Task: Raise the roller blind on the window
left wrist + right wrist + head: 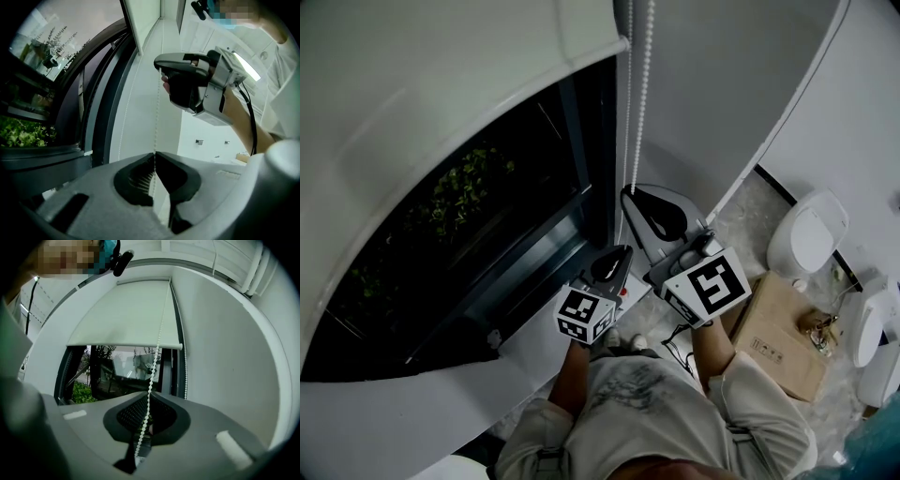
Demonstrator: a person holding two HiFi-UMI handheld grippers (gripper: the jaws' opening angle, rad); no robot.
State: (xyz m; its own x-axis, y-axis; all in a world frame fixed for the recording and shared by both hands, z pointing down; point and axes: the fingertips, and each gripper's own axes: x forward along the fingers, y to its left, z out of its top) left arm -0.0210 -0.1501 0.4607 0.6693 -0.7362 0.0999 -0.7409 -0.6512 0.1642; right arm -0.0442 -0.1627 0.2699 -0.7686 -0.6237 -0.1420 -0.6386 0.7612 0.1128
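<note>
Together, arms reach up — grey right gripper (151, 393) above left gripper (154, 153), fingers apparently clenched on white beaded chain (643, 84) beside dark window frame (605, 141).

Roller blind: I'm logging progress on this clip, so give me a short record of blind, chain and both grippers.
roller blind: partly raised, lower window uncovered
bead chain: hangs beside blind's right edge, through both grippers
left gripper: shut on bead chain
right gripper: shut on bead chain, higher than the left

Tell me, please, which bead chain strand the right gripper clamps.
The strand across the glass, in the right gripper; the other strand hangs free beside the frame.
</note>
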